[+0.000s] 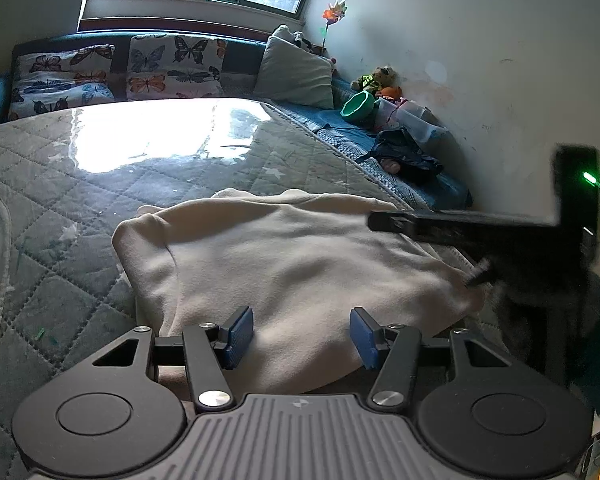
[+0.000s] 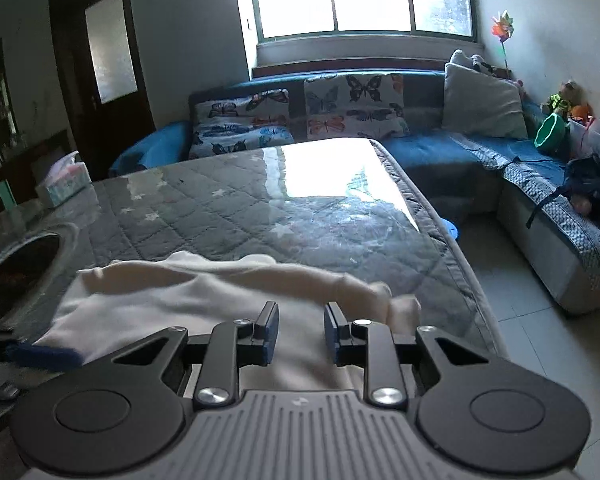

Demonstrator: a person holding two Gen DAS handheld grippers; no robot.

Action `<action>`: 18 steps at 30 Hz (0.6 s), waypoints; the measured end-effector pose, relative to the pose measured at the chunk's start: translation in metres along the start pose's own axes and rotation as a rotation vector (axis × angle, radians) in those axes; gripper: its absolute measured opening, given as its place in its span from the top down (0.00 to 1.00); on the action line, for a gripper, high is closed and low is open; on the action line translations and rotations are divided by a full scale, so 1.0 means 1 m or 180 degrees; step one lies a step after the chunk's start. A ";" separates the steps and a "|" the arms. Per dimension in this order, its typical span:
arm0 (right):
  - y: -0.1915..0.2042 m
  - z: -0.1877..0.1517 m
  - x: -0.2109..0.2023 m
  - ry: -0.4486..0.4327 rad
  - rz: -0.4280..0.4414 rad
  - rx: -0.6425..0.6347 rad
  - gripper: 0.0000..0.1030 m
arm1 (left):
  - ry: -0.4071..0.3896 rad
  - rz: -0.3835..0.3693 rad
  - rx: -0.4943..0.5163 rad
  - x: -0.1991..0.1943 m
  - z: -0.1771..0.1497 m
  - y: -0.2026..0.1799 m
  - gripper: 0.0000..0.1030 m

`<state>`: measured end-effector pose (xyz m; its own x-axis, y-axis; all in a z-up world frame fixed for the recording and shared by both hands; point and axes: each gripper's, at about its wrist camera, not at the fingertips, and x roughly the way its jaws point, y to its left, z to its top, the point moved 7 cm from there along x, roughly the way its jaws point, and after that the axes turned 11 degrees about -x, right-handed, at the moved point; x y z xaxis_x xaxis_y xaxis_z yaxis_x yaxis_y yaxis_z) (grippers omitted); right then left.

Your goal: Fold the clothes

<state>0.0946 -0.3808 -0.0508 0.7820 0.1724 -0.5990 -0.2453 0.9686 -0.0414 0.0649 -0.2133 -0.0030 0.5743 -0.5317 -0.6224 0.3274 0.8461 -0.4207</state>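
a soft, light cream garment [image 1: 292,264] lay bunched at the near edge of the quilted counter [image 1: 80,208], both the left gripper [image 1: 302,334] and right gripper [image 2: 301,330] over it with jaws spread and empty, its limp right hem probably the best hold.

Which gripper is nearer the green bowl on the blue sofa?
Right, though neither is close. The right gripper hangs open over the cream garment's right side, toward the sofa and green bowl. The left gripper sits open over its near edge, farther left.
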 end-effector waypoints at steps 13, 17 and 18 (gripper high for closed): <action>0.012 0.023 0.034 0.0128 -0.0106 -0.0256 0.76 | -0.0009 -0.0002 0.0032 0.002 -0.001 -0.001 0.43; 0.020 0.024 0.050 0.0245 -0.0158 -0.0382 0.74 | -0.0009 -0.0012 0.0014 0.001 -0.001 -0.001 0.43; 0.022 0.025 0.053 0.0268 -0.0170 -0.0411 0.74 | -0.0011 -0.0015 0.0012 0.001 -0.001 -0.001 0.43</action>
<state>0.1449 -0.3462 -0.0634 0.7464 0.1005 -0.6579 -0.2807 0.9438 -0.1742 0.0641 -0.2145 -0.0040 0.5752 -0.5357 -0.6182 0.3331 0.8436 -0.4211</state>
